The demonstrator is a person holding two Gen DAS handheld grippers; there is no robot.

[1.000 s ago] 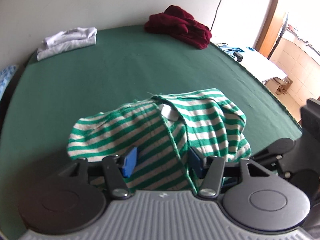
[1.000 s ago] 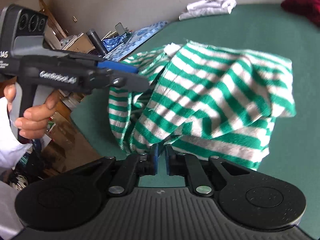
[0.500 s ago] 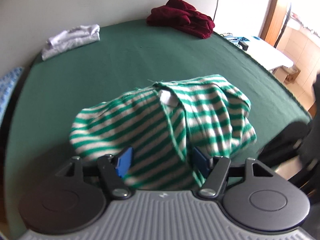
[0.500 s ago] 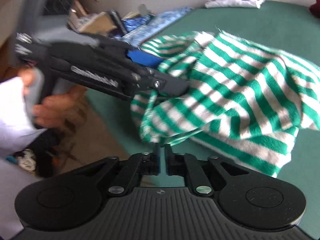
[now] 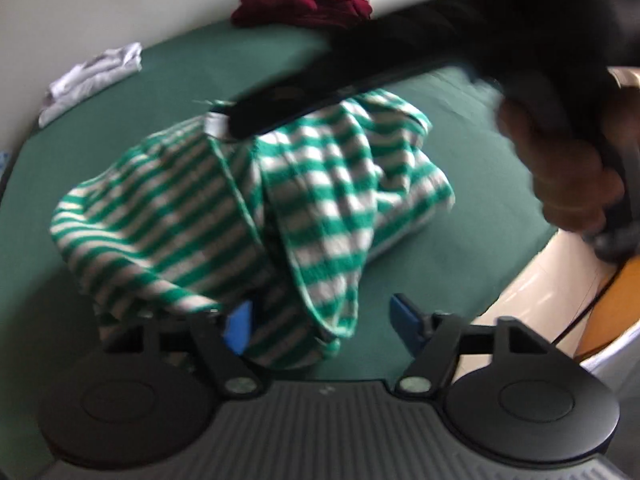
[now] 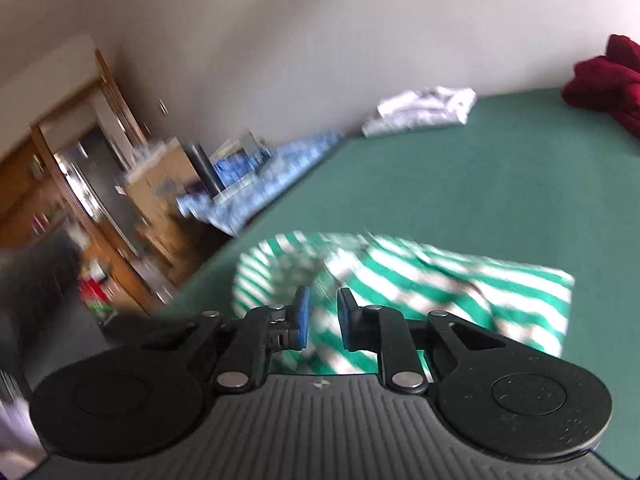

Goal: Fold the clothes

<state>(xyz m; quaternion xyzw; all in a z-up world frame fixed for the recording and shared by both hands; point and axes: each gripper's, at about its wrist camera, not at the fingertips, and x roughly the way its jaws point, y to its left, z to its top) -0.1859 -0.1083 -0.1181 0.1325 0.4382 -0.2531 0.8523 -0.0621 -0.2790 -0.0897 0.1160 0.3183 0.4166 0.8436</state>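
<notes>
Your green counter (image 5: 120,92) carried the striped garment (image 5: 224,208) bunched near its front edge, long axis running side to side. Your left tongs (image 5: 320,316) were nearer, opening wide with a hem drooping between them, unpinched. Your right tongs (image 6: 320,320), above it, were narrowing on nothing. You had no legible writing.

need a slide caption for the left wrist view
Left claw opening over the rumpled green-striped shirt on the green table.
</notes>
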